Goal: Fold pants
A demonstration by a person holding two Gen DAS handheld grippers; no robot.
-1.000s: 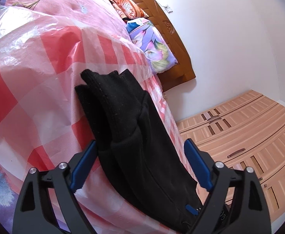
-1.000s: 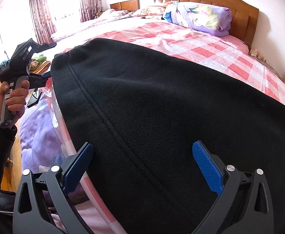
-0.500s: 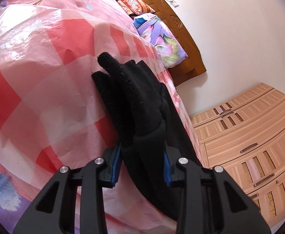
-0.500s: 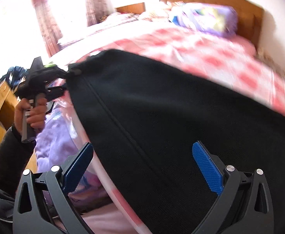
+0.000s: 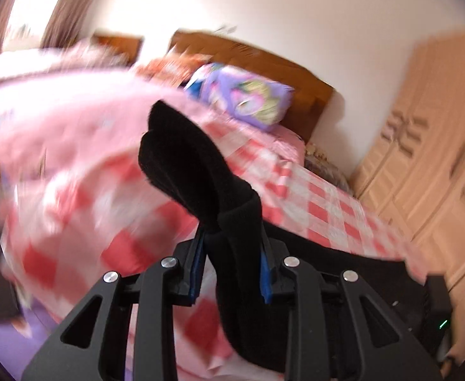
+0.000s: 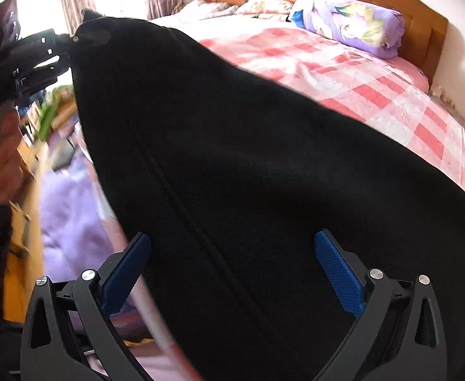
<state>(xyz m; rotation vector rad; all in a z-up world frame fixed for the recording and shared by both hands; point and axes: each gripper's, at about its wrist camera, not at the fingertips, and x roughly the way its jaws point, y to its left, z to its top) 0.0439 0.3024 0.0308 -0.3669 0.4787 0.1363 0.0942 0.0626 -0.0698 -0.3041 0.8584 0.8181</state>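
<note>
Now left gripper (image 5: 232, 263) jaws closing, blue pads pinching bunched end of black pants (image 5: 197, 171), raised above checked bedspread (image 5: 311, 197). Right gripper (image 6: 232, 273) jaws wide, pants cloth spread between fingers (image 6: 337, 273), ungripped.

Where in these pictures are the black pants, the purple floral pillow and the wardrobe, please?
black pants (image 6: 264, 174), right wrist view, middle of the fabric.
purple floral pillow (image 6: 353, 22), right wrist view, its front face.
wardrobe (image 5: 423, 158), left wrist view, a door panel.

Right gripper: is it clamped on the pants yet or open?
Open. The right gripper has its blue pads spread wide, with the black pants lying between them, unpinched.
</note>
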